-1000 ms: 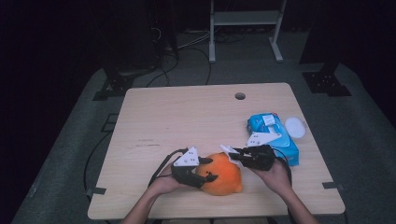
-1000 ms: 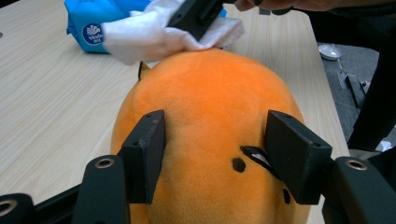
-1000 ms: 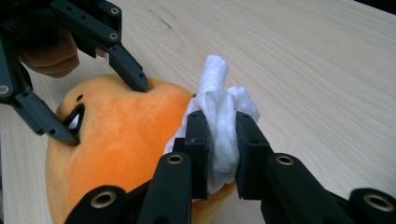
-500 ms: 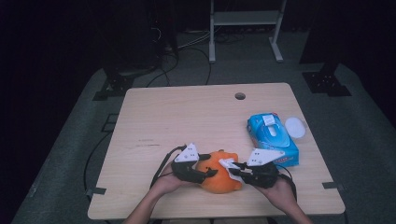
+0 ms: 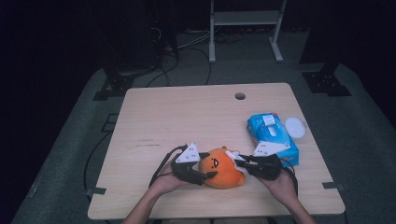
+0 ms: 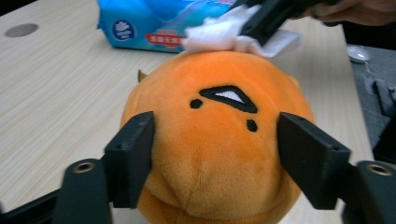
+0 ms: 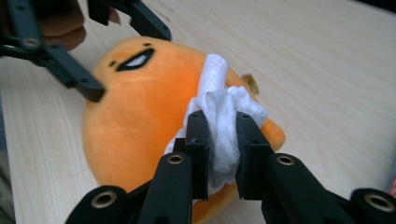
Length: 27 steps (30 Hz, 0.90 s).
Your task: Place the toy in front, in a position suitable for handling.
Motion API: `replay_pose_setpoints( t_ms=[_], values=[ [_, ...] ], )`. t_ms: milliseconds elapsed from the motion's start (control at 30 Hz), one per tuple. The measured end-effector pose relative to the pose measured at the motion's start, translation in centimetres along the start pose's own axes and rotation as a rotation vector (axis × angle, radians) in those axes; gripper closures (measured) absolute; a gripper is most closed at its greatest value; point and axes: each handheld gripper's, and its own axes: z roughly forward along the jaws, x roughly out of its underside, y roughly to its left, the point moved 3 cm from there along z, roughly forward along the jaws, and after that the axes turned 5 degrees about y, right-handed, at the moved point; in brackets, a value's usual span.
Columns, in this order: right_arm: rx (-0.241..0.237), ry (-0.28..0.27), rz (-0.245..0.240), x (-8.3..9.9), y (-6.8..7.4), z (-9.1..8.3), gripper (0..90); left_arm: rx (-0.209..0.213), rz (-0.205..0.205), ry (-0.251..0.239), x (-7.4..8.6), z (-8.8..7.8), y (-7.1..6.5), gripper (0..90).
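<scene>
The left gripper (image 6: pixel 215 154) has just been opening: its fingers (image 6: pixel 130 154) now flank the plush (image 6: pixel 210 140), barely touching. The right gripper (image 7: pixel 218 135) clamps a wipe (image 7: pixel 219 112) on top. With nothing bracing it, the plush may roll across the bench (image 5: pixel 187 116).

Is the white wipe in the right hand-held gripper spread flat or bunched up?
Bunched: the wipe is crumpled between the right hand-held gripper jaws, pressed against the orange plush toy.

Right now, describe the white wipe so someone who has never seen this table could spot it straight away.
On the wooden table, look at the near edge, where an orange plush toy sits between two grippers. The wipe is the crumpled white sheet pinched in the right gripper and pressed on the toy. Unlike the blue wipes pack behind, it is loose and bunched.
</scene>
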Motion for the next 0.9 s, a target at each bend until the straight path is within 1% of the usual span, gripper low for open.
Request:
replay_pose_setpoints(
  t_ms=[67,167,200,233,300,333,367,433,533,567,600,667,733,767,800,833,900],
  values=[
    [-0.007,-0.02,-0.029,-0.5,0.7,-0.2,76.9,-0.009,-0.017,-0.006,0.0,0.1,0.1,31.8],
    [-0.048,-0.044,-0.073,-1.1,2.3,-0.1,76.9,-0.03,-0.05,-0.01,0.0,0.3,0.3,32.1],
    [-0.059,-0.044,-0.095,-1.3,2.9,0.1,76.9,-0.035,-0.06,-0.011,0.0,0.3,0.4,31.8],
    [-0.061,-0.042,-0.109,-1.4,3.3,0.1,76.8,-0.038,-0.075,-0.014,0.0,0.3,0.5,31.3],
    [-0.049,-0.036,-0.128,-1.6,3.7,0.3,76.8,-0.038,-0.087,-0.013,0.1,0.2,0.7,29.8],
    [-0.042,-0.032,-0.128,-1.5,3.5,0.3,76.9,-0.032,-0.091,-0.019,0.1,0.2,0.7,28.1],
    [-0.04,-0.034,-0.116,-1.5,3.2,0.3,76.9,-0.024,-0.084,-0.016,0.1,0.2,0.7,26.2],
    [-0.032,-0.036,-0.09,-1.3,2.5,0.3,76.9,-0.001,-0.085,-0.023,0.0,0.0,0.7,18.7],
    [-0.013,-0.044,-0.051,-1.0,1.6,0.2,76.8,0.007,-0.065,-0.024,0.1,0.0,0.6,16.2],
    [-0.016,-0.045,-0.045,-1.0,1.5,0.2,76.8,0.004,-0.057,-0.017,0.1,0.1,0.5,17.7],
    [-0.017,-0.046,-0.045,-1.0,1.5,0.2,76.8,-0.009,-0.052,-0.016,0.1,0.2,0.4,23.5],
    [-0.016,-0.048,-0.061,-1.1,2.0,0.2,76.8,-0.018,-0.059,-0.012,0.1,0.2,0.5,28.8],
    [-0.033,-0.056,-0.094,-1.4,2.9,0.2,76.8,-0.03,-0.085,-0.015,0.2,0.1,0.8,31.6],
    [-0.045,-0.056,-0.1,-1.5,3.2,0.2,76.8,-0.024,-0.104,-0.016,0.3,0.1,1.0,31.9],
    [-0.051,-0.052,-0.118,-1.5,3.8,0.4,76.8,-0.024,-0.104,-0.009,0.4,0.0,1.2,32.0],
    [-0.042,-0.044,-0.136,-1.5,4.1,0.5,76.8,-0.021,-0.112,-0.01,0.5,0.0,1.3,32.1],
    [-0.036,-0.035,-0.144,-1.4,4.2,0.4,76.7,-0.016,-0.128,-0.016,0.7,0.0,1.4,31.9]
  ],
)
